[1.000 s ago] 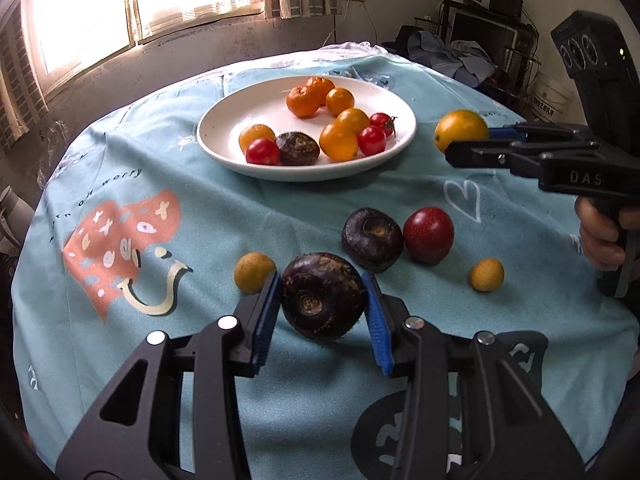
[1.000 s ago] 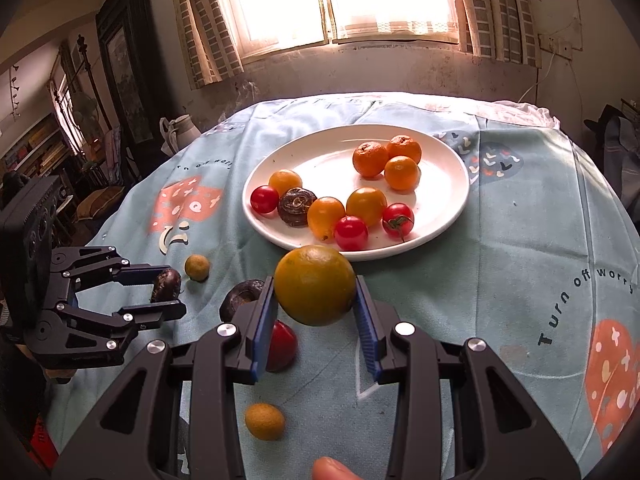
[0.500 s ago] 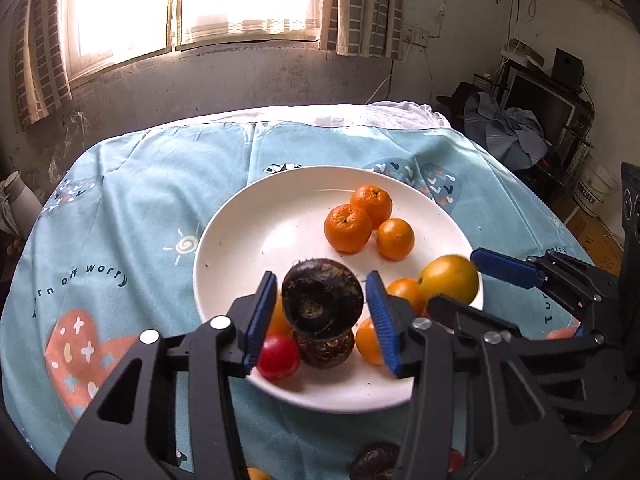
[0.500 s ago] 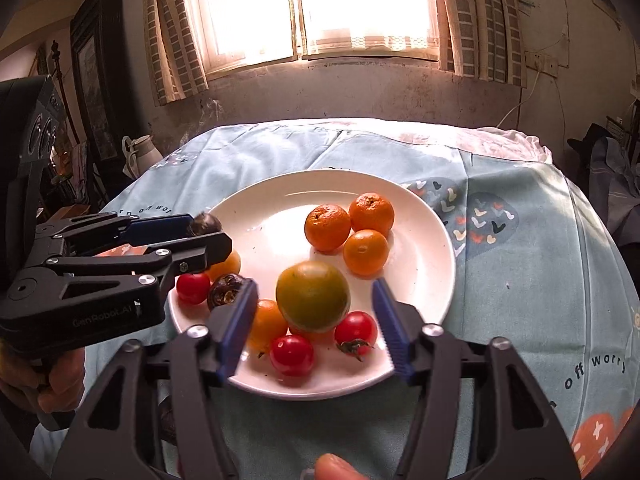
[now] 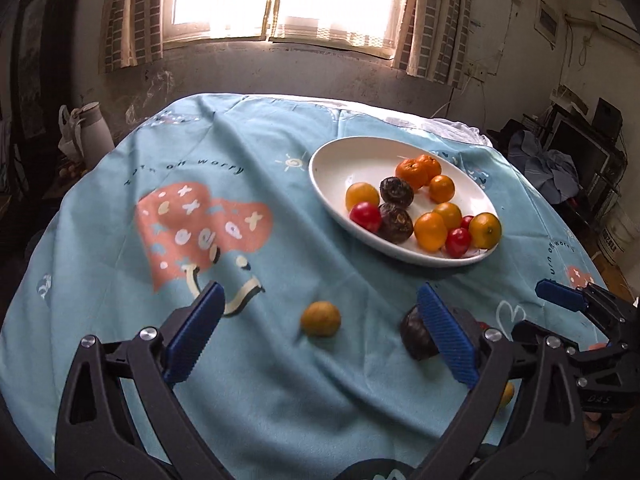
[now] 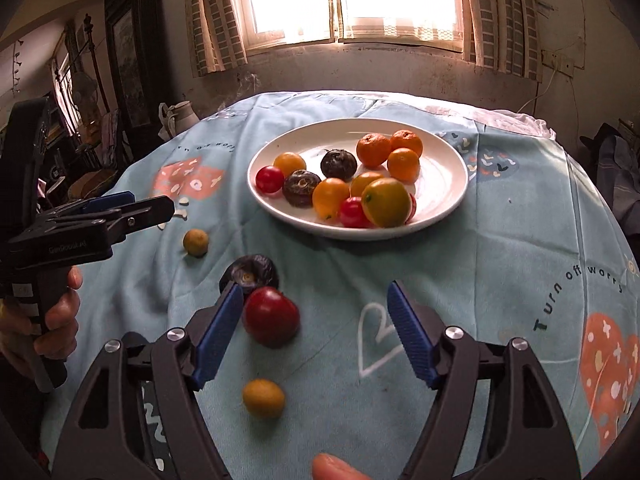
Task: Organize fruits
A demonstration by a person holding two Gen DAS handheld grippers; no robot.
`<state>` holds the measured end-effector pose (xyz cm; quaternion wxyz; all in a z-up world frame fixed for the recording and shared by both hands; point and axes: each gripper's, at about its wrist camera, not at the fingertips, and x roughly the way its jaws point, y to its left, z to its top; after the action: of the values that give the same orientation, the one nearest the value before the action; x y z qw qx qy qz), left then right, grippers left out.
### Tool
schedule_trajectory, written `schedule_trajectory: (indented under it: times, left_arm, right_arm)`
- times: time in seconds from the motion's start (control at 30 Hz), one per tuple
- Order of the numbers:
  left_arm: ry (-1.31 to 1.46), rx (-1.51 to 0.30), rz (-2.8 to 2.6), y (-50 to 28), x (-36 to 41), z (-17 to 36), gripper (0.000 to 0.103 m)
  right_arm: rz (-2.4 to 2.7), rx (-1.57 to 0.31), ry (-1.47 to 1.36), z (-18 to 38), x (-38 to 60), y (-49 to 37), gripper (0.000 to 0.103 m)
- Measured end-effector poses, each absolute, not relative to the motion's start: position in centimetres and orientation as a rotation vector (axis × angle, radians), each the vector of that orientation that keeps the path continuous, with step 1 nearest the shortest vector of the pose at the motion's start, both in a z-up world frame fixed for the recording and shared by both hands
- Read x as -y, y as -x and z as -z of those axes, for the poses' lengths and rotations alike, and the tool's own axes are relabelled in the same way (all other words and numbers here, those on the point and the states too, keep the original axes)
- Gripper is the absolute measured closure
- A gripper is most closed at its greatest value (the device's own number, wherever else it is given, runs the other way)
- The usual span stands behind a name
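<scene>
A white plate (image 5: 344, 164) (image 6: 440, 184) holds several oranges, tomatoes and two dark round fruits (image 5: 396, 192) (image 6: 338, 164), plus a large yellow-orange fruit (image 5: 485, 231) (image 6: 386, 202). On the cloth lie a small yellow fruit (image 5: 321, 319) (image 6: 195, 242), a dark fruit (image 5: 416, 338) (image 6: 250, 272), a red fruit (image 6: 271, 316) and another small yellow fruit (image 6: 263, 397). My left gripper (image 5: 320, 294) (image 6: 152, 202) is empty, its jaws opening wide over the first small yellow fruit. My right gripper (image 6: 315, 292) (image 5: 540, 312) stands open and empty, the red fruit just inside its left finger, untouched.
A light-blue printed cloth (image 5: 200, 220) covers the round table. A white jug (image 5: 92, 128) stands beyond the far left edge, and cluttered shelves (image 5: 580, 148) line the right wall. A person's hand (image 6: 60, 316) grips the left tool's handle.
The left gripper let the dark fruit go onto the plate and the right one let go the large yellow-orange fruit. Both pulled back to the near side, jaws wider.
</scene>
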<state>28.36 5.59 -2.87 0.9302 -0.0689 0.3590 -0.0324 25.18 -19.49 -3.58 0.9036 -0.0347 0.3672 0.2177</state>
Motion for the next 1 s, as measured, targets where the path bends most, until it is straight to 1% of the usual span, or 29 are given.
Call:
schedule_trajectory:
  times: [0.07,0.2,0.43,0.47,0.57,0.67,0.8,0.93,1.0]
  left_arm:
    - [0.185,-0.776,0.024,-27.7,-6.3,3.7,0.004]
    - [0.148,-0.752,-0.017,-27.3,-6.2,3.6,0.004]
    - [0.138,-0.771,-0.010,-27.6,-6.0,3.9,0.004]
    - [0.132,-0.765,-0.013,-27.5,-5.9,3.8,0.004]
    - [0.117,-0.755,-0.023,-27.4,-6.0,3.6,0.004]
    - [0.112,-0.754,-0.027,-27.5,-6.0,3.5,0.004]
    - [0.110,-0.744,-0.034,-27.4,-6.2,3.3,0.004]
    - [0.109,-0.757,-0.018,-27.5,-6.1,3.5,0.004]
    - [0.101,-0.761,0.003,-27.5,-5.7,3.7,0.004]
  right_arm:
    - [-0.439,-0.782,0.120,4.2,18.8,-24.0,0.028]
    - [-0.443,-0.805,0.192,4.9,17.6,-22.9,0.028]
    - [-0.449,-0.877,0.226,6.0,17.1,-22.6,0.028]
    - [-0.456,-0.884,0.220,6.1,17.2,-22.6,0.033]
    - [-0.468,-0.896,0.223,6.2,17.3,-22.4,0.039]
    - [-0.466,-0.914,0.230,6.4,17.3,-22.3,0.041]
    - [-0.482,-0.940,0.230,6.7,17.2,-22.2,0.053]
    - [-0.488,-0.965,0.243,7.1,17.1,-21.9,0.055]
    - [-0.487,-0.976,0.241,7.3,17.1,-21.9,0.063]
